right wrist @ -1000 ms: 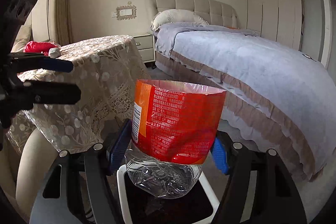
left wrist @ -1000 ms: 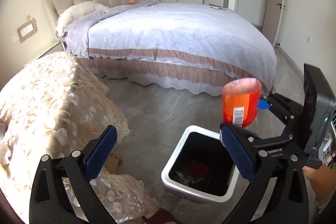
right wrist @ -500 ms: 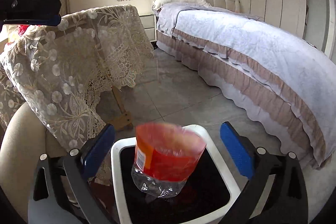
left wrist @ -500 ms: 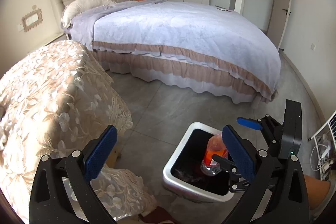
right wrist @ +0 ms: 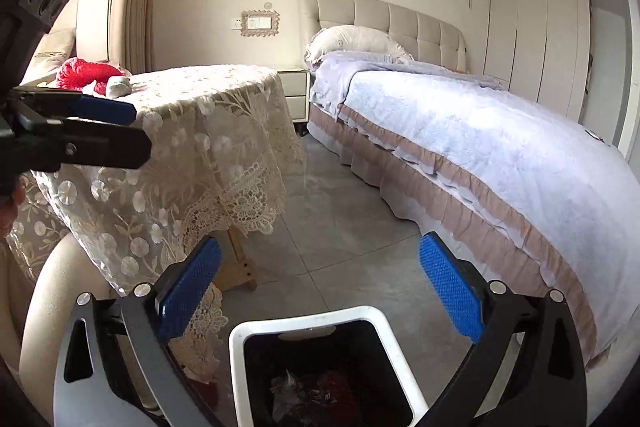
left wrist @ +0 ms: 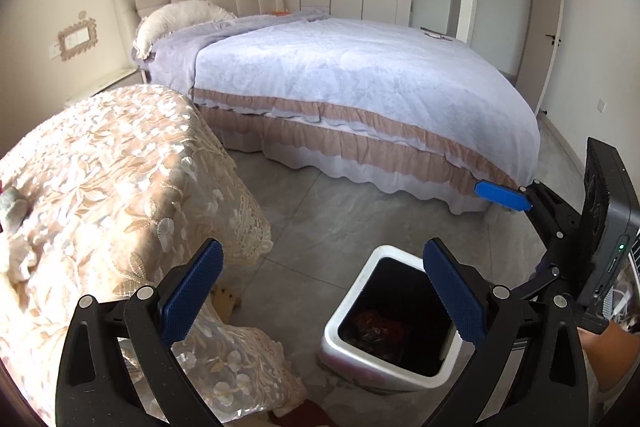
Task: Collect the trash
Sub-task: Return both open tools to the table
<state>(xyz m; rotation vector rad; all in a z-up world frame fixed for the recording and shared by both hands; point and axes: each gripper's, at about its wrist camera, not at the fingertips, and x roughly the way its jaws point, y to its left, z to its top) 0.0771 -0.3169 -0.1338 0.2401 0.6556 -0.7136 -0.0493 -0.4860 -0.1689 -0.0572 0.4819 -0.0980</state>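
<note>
Bottle dropped into bin (left wrist: pixel 340 323), red item (right wrist: pixel 86 73) right-view only

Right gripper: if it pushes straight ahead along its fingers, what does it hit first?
Nothing close. The right gripper, open and empty, points past the far rim of the white bin at bare grey floor between the lace-covered table and bed. Floor first, probably; depth unclear.
</note>
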